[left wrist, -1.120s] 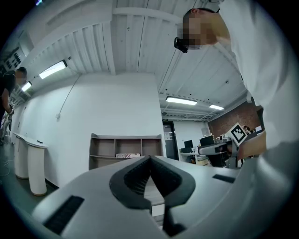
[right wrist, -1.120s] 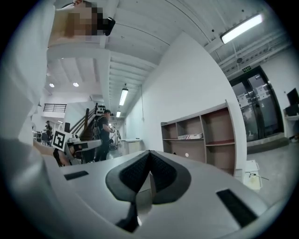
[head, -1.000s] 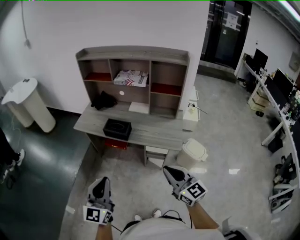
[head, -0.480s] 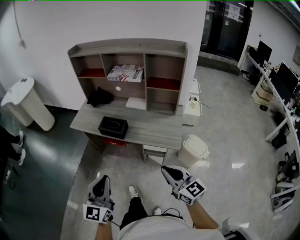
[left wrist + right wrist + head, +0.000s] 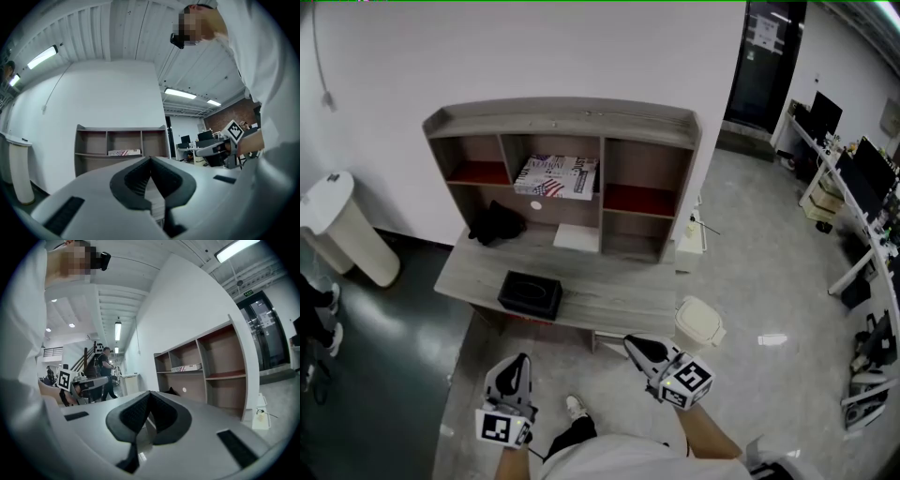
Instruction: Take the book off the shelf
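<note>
A book (image 5: pixel 555 176) with a flag-patterned cover lies flat in the upper middle compartment of the grey shelf unit (image 5: pixel 562 117), which stands on a desk. It also shows as a thin slab in the left gripper view (image 5: pixel 124 152) and the right gripper view (image 5: pixel 186 367). My left gripper (image 5: pixel 514 367) and right gripper (image 5: pixel 636 345) are held side by side in front of the desk, well short of the shelf. Both point at it roughly level. Each has its jaws shut with nothing between them, in the left (image 5: pixel 151 159) and right (image 5: pixel 150 393) gripper views alike.
A black box (image 5: pixel 531 294) sits on the desk (image 5: pixel 609 300), with a dark bundle (image 5: pixel 497 222) and a white sheet (image 5: pixel 578 237) under the shelf. A tall white bin (image 5: pixel 337 225) stands left, a small lidded bin (image 5: pixel 700 323) right. Office desks (image 5: pixel 862 169) line the far right.
The desk and shelf have come closer and grown larger in the head view. Both grippers went forward with the person's step, still shut and side by side.
</note>
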Demonstrator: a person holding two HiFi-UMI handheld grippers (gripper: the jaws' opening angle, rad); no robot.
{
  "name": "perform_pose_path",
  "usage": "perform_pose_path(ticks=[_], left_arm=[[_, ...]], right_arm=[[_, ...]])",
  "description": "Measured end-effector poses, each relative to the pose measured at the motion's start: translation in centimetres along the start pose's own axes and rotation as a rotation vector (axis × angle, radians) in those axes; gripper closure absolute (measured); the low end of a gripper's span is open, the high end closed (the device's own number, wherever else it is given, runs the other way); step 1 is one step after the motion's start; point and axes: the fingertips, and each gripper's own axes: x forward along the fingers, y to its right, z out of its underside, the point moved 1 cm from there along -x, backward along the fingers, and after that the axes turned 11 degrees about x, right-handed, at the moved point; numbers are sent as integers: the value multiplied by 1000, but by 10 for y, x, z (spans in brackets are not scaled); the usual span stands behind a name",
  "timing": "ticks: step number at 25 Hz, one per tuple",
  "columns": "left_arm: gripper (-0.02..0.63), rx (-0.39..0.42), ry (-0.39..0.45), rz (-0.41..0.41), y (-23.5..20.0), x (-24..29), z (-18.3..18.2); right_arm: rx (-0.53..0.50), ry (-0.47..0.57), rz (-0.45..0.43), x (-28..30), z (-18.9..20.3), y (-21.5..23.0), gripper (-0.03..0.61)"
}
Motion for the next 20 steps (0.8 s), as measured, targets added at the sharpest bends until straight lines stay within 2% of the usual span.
perform_pose_path(ticks=[4, 10, 15, 17, 20], left_arm=[[597, -35, 27, 63, -41, 48, 12], [597, -56, 49, 95, -101, 96, 30], [597, -92, 31, 124, -100, 124, 50], [597, -101, 14, 122, -101, 130, 55], [597, -74, 24, 103, -102, 139, 44]], right_arm=[[10, 24, 30, 56, -30, 17, 557], [27, 39, 83, 103, -49, 32, 557], [71, 11, 120, 119, -46, 61, 557], [101, 15, 105, 131, -45, 70, 557], [126, 44, 55, 150, -53, 84, 557]])
